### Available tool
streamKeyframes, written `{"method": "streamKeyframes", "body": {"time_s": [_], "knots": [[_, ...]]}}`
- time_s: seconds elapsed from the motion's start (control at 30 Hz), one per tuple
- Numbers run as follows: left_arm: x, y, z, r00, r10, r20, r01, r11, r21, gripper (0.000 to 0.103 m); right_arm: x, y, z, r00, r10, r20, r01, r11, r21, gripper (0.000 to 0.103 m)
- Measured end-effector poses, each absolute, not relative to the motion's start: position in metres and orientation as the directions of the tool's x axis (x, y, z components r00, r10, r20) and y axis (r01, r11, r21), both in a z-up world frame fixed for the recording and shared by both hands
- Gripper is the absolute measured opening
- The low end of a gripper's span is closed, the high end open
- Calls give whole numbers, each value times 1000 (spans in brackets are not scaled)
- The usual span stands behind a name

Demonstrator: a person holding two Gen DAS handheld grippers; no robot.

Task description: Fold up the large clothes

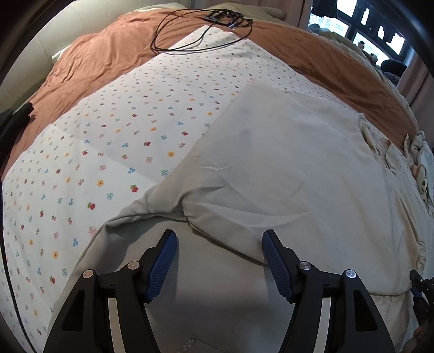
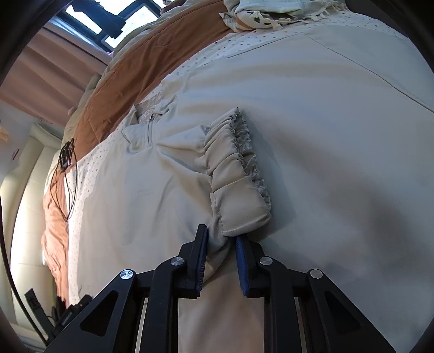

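A large pale beige jacket [image 1: 284,163] lies spread on a flower-print sheet [image 1: 122,122] on the bed. My left gripper [image 1: 219,235] hangs open just above a creased fold of the jacket, with nothing between its blue pads [image 1: 162,266]. In the right wrist view the jacket [image 2: 339,135] fills the frame, its zipped collar [image 2: 149,127] at the left. A sleeve with a gathered elastic cuff [image 2: 236,168] lies folded across the body. My right gripper [image 2: 221,233] is narrowed on the sleeve's near end, and fabric bunches between its pads.
A rust-brown duvet [image 1: 108,54] lies under the sheet. A looped black cable [image 1: 190,30] rests at the bed's far end. Crumpled fringed cloths [image 2: 271,13] sit beyond the jacket, another pile [image 1: 417,154] at the right edge. A window [image 1: 366,24] and curtains stand behind.
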State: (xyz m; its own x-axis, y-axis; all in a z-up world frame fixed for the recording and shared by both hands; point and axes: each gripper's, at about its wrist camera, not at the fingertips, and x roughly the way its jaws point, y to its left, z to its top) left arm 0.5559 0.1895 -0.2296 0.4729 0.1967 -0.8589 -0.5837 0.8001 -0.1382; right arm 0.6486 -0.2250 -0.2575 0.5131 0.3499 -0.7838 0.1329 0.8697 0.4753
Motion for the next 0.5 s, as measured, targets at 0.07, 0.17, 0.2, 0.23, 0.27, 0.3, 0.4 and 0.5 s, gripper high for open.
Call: {"method": "streamKeyframes", "body": {"time_s": [0.07,0.17,0.2,0.23,0.27,0.3,0.4,0.5], "knots": [[554,190,-228,474,194,-859,-590,794,-146,67,649,-224,-257,512,353,-783,126,871,475,22],[552,185,-221,488,196,-851,-590,792,-155,67,644,-225,-256,501,360,-787,123,871,476,22],[552,181,-217,496,203,-844,-589,794,-154,67,644,-226,-255,494,363,-790,123,870,477,22],[552,178,-212,505,212,-837,-583,798,-150,67,642,-228,-252,490,367,-791,127,867,481,24],[553,174,-207,516,217,-829,-573,806,-146,68,639,-230,-249,490,371,-789,131,863,488,34],[554,170,-202,528,217,-821,-561,815,-145,70,637,-233,-244,499,369,-784,133,862,490,43],[554,157,-191,566,200,-800,-528,833,-165,86,624,-244,-224,579,321,-750,135,869,476,81],[555,143,-181,602,184,-777,-488,855,-175,96,616,-256,-210,616,275,-738,146,881,450,81]]}}
